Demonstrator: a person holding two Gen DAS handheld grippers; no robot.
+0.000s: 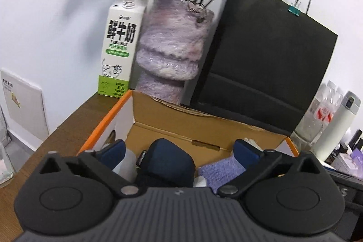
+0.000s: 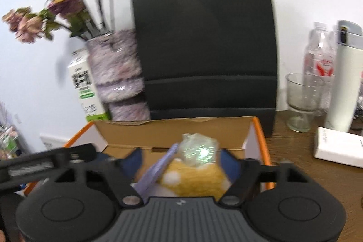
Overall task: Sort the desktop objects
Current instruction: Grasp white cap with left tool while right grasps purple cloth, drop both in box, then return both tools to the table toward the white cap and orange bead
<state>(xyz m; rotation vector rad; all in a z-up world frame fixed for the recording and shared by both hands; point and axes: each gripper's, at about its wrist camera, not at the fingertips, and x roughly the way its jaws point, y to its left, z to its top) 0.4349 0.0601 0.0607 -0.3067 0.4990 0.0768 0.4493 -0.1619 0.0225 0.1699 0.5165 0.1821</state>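
Note:
An open cardboard box with an orange rim (image 1: 106, 119) stands on the wooden desk; it also shows in the right wrist view (image 2: 261, 128). My left gripper (image 1: 179, 146) is open over the box, above a dark blue pouch (image 1: 168, 162) and a purple cloth (image 1: 217, 169) lying inside. My right gripper (image 2: 181, 155) is open over the same box, above a yellow plush toy (image 2: 197, 178), a crinkled clear wrapper (image 2: 197, 149) and a purple item (image 2: 156, 171). Neither gripper holds anything.
Behind the box stand a milk carton (image 1: 118, 47), a purple vase of dried flowers (image 1: 172, 49) and a black paper bag (image 1: 267, 56). To the right are a glass cup (image 2: 301, 101), plastic bottles (image 2: 320, 60), a white flask (image 2: 344, 83) and a white box (image 2: 338, 146).

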